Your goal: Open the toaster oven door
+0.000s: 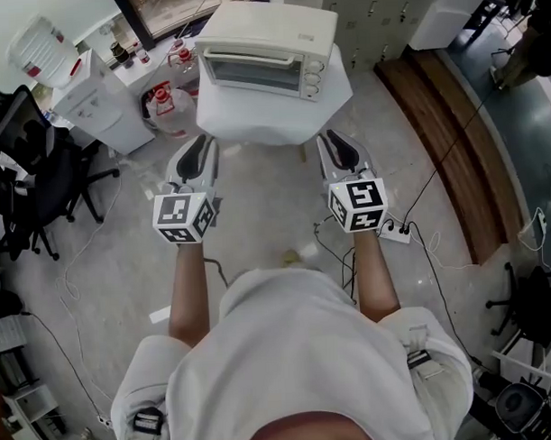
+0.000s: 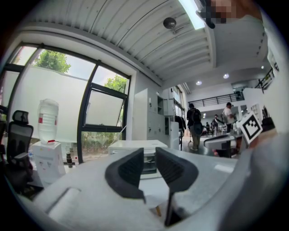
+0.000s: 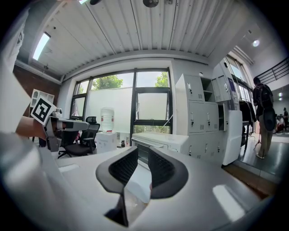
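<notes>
A cream toaster oven [image 1: 268, 45] stands on a small white table [image 1: 272, 120], its glass door [image 1: 252, 73] shut and its knobs at the right. Both grippers hang in front of the table's near edge, short of the oven and touching nothing. My left gripper [image 1: 197, 156] is open with an empty gap between its black jaws; in the left gripper view [image 2: 149, 155] the oven [image 2: 131, 145] shows beyond them. My right gripper [image 1: 340, 149] is open and empty too, and the right gripper view [image 3: 143, 155] has the oven [image 3: 162, 140] just past its jaws.
A water dispenser [image 1: 91, 99] and spare water bottles [image 1: 168, 110] stand left of the table. A black office chair [image 1: 26, 169] is at far left. A power strip [image 1: 395, 230] with cables lies on the floor at right, near a wooden platform [image 1: 444, 136].
</notes>
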The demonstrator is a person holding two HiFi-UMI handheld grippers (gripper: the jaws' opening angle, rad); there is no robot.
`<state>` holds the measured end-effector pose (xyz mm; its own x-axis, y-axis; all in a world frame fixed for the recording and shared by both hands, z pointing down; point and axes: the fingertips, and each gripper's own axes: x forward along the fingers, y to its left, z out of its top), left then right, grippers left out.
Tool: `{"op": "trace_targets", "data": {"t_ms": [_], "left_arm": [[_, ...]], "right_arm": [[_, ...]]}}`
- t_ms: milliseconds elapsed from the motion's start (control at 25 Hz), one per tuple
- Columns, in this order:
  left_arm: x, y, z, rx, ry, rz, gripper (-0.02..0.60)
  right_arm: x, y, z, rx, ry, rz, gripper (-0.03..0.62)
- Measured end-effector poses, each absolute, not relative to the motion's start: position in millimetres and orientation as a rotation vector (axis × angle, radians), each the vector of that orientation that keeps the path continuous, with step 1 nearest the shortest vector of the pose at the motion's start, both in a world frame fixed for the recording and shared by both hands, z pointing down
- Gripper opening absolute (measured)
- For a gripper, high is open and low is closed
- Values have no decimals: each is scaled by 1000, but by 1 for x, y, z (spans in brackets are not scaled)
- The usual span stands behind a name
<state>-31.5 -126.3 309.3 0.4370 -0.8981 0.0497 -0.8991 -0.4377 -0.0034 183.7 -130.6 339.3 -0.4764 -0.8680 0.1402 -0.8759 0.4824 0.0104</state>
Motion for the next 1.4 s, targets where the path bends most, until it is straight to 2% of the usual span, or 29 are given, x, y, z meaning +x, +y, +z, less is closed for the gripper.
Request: {"op": "trace_targets", "data": {"t_ms": [560,1400], "left_arm": [[-17,-194,320,2653,-1632,128,81],[-82,-399,348,2732,-1362,200,80]], "right_arm": [[191,-200,355,1490,-2613,125,61],[111,-372,371,1544,-2460,189,61]]}}
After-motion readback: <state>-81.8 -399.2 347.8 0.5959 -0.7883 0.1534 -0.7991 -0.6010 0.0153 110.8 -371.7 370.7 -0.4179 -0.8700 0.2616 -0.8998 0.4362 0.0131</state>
